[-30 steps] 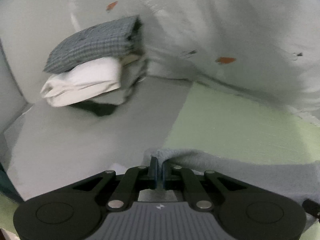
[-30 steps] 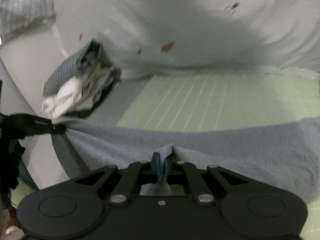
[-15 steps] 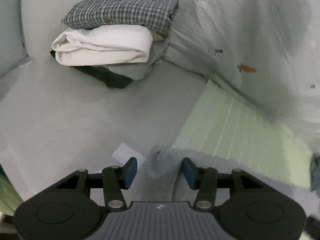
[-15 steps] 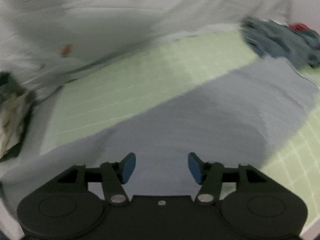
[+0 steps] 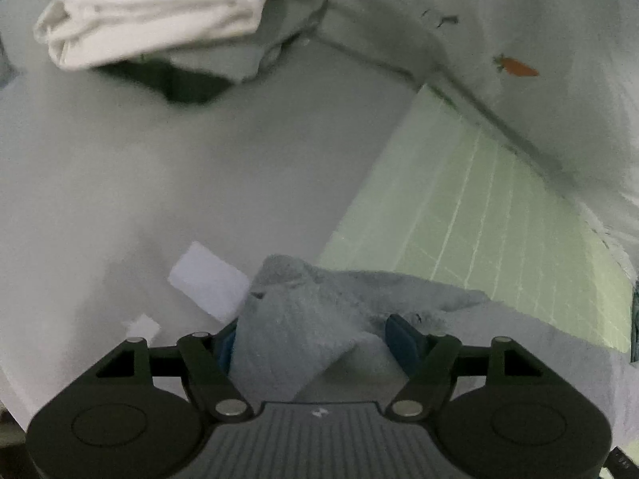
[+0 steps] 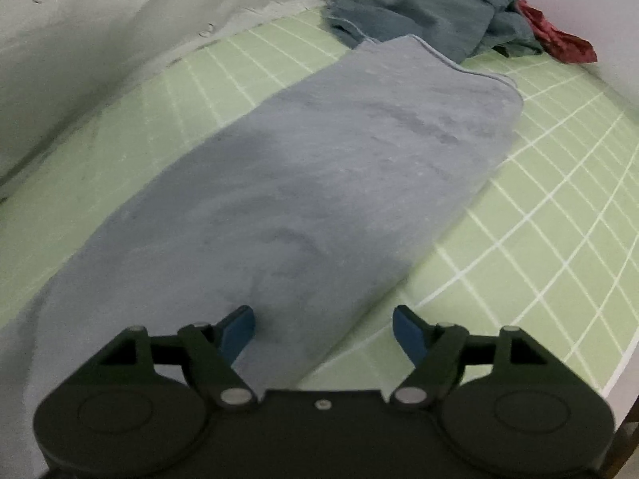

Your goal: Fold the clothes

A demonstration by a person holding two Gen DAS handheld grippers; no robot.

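lying long and plush on the gridded green mat (image 6: pixel 559 207), grey-blue towel (image 6: pixel 319 183) between wide-spread left gripper (image 5: pixel 309 337) and right gripper (image 6: pixel 323 329)

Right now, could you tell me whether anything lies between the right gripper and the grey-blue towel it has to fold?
Nothing visible does. The right gripper hangs open directly over the near end of the grey-blue towel, which lies flat on the green mat. The teal and red clothes lie past its far end.

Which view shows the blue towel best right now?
Right wrist: the towel lies flat on the green mat, shown nearly whole. Left wrist shows only one bunched corner, between the left gripper fingers.
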